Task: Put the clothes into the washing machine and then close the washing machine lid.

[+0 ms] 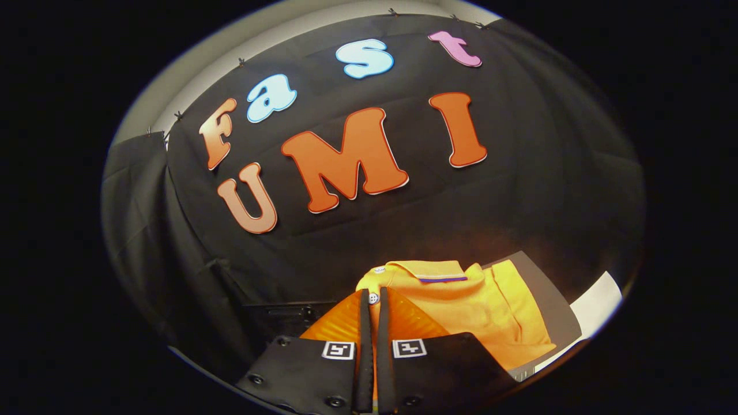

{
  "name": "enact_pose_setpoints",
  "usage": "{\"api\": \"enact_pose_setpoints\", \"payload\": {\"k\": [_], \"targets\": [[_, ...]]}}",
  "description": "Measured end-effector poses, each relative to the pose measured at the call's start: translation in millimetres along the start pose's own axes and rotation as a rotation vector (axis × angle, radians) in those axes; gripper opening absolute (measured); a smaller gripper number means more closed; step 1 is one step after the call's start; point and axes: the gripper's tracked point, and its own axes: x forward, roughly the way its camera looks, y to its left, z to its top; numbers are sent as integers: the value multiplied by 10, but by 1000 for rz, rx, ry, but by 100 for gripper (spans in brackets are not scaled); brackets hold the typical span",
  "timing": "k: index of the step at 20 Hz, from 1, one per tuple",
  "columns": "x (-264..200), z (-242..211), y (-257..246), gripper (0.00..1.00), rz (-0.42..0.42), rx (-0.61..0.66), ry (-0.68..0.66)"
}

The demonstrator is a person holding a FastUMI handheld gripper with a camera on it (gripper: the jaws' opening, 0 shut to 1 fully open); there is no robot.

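Tongs point(373, 300) are nearly clenched, a thin strip of the orange shirt's point(461, 300) placket showing in the narrow gap; whether they pinch it cannot be told. The shirt lies folded on a grey surface point(548, 305), just ahead. A thin pinch could slip when lifted, dropping the shirt. The tongs point forward, low, level.

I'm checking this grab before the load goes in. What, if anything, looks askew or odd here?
Nothing looks damaged or spilled. The gripper has its jaws nearly together on a fold of the yellow polo shirt by its button placket. The shirt hangs bunched and tilted, collar uppermost, which fits being lifted.
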Motion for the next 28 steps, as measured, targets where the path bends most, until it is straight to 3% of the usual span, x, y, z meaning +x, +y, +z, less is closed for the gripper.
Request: {"api": "enact_pose_setpoints", "payload": {"k": [11, 20, 25, 28], "targets": [[-144, 171, 902, 11, 58, -43, -62], [161, -151, 1856, 11, 269, -99, -26], [262, -244, 2190, 11, 315, -143, -21], [293, -437, 2441, 11, 391, -158, -36]]}}
